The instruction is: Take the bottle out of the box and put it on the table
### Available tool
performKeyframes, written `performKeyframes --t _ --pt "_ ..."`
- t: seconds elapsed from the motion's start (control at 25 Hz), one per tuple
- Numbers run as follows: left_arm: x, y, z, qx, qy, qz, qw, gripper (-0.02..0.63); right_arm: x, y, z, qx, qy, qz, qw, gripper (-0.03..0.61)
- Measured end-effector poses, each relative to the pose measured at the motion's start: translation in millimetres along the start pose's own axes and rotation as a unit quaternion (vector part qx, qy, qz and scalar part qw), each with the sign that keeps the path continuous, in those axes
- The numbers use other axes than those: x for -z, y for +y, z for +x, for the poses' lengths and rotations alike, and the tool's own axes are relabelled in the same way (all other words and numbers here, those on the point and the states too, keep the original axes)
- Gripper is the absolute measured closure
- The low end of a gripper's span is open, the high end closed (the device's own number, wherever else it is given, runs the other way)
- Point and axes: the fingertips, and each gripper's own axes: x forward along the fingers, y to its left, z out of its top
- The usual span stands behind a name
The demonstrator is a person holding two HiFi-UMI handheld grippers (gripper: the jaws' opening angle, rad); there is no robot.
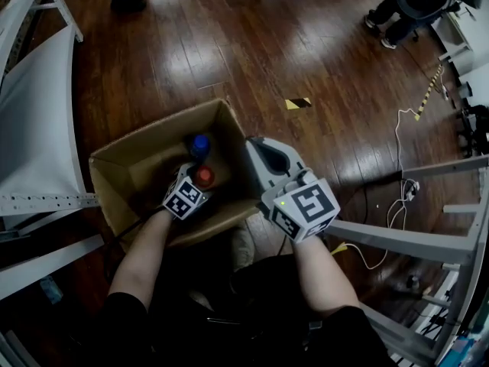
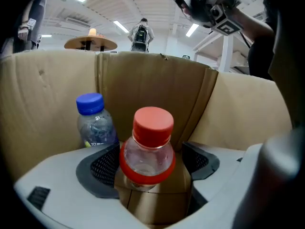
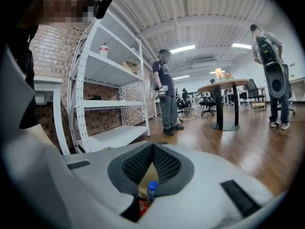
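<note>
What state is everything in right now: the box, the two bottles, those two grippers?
Cardboard box: open-topped, on the floor.
Red-capped bottle: capped, standing in the box.
Blue-capped bottle: capped, standing in the box, untouched.
Left gripper: open, jaws either side of the red-capped bottle.
Right gripper: shut, empty.

The box (image 1: 153, 153) is matt brown cardboard; the bottle (image 2: 145, 157) clear, smooth plastic with a red cap (image 2: 152, 123); the floor (image 1: 252, 44) glossy dark wood; the shelf (image 3: 107, 66) white-painted metal.
</note>
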Motion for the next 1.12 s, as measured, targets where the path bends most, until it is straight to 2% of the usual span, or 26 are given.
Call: performKeyframes --t 0.24,0.36,0.52,0.68,0.88,1.12 --pt "31.3 2.5 27.0 -0.015 0.066 0.002 0.9977 0.213 5.0 -1.0 -2.7 -0.003 0.009 -0.001 1.0 0.574" --pt "26.5 8.9 30.2 -0.041 0.061 0.005 0.9973 0.267 5.0 -1.2 -2.4 -0.008 0.015 0.0 1.0 0.574" --pt "22.7 14.6 32.0 -0.052 0.06 -0.002 0.9968 0.285 8.0 -0.8 2.3 -0.013 0.024 -0.004 1.0 0.574" --pt "5.9 13.0 22.1 -0.053 0.037 0.003 0.9979 0.305 11.7 -0.4 9.5 -0.015 0.03 -0.005 0.999 0.574" --pt "-38.8 17.8 3.8 -0.06 0.0 0.011 0.9982 0.305 11.5 -1.1 20.5 -0.01 0.039 -0.017 0.999 0.574" --pt "-85.2 31.9 -37.0 -0.07 -0.031 0.011 0.997 0.305 -5.8 -8.9 42.6 0.009 0.01 -0.041 0.999 0.574"
